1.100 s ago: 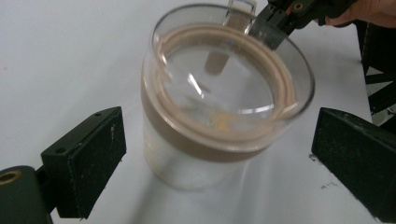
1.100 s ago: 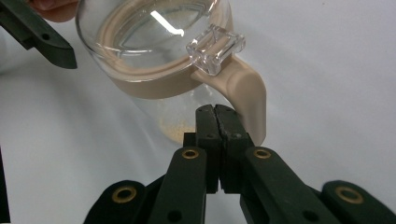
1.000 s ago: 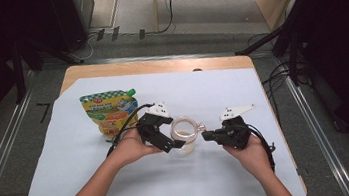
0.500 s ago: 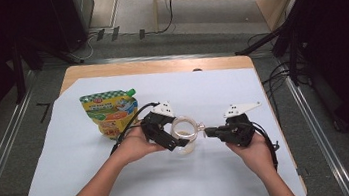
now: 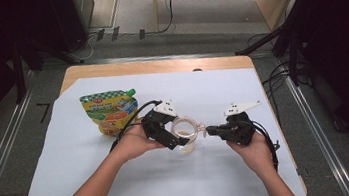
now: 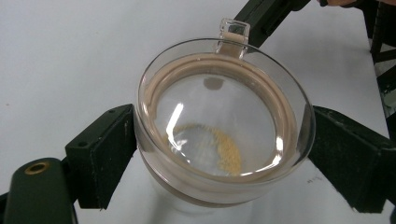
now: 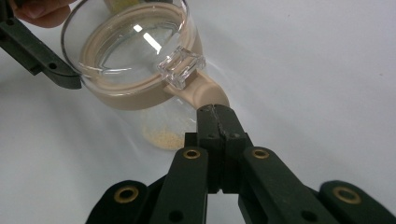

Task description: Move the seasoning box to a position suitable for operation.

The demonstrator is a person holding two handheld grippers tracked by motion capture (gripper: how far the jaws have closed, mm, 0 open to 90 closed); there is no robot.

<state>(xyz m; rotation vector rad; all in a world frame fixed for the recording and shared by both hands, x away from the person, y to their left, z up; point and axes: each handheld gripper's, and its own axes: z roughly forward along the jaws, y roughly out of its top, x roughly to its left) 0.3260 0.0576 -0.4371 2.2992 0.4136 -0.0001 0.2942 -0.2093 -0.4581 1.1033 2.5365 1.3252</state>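
A small clear jar [image 5: 185, 129] with a clear lid and a beige seal ring stands tilted on the white sheet, with a few yellowish grains [image 7: 161, 136] at its bottom. My left gripper [image 5: 172, 133] is shut on the jar, one jaw on each side of the lid's rim [image 6: 224, 126]. My right gripper [image 5: 209, 130] comes in from the right, shut on the beige tab [image 7: 205, 91] that sticks out under the clear latch [image 7: 181, 66]. In the left gripper view, the right gripper [image 6: 261, 16] shows behind the latch.
A colourful spouted pouch [image 5: 108, 111] lies on the white sheet [image 5: 73, 191] to the left of my left hand. The sheet covers a wooden table [image 5: 148, 67], with metal rails along both sides. Cables trail off the right edge.
My right hand has shifted slightly to the right and turned a little. The jar and my left gripper have stayed in place.
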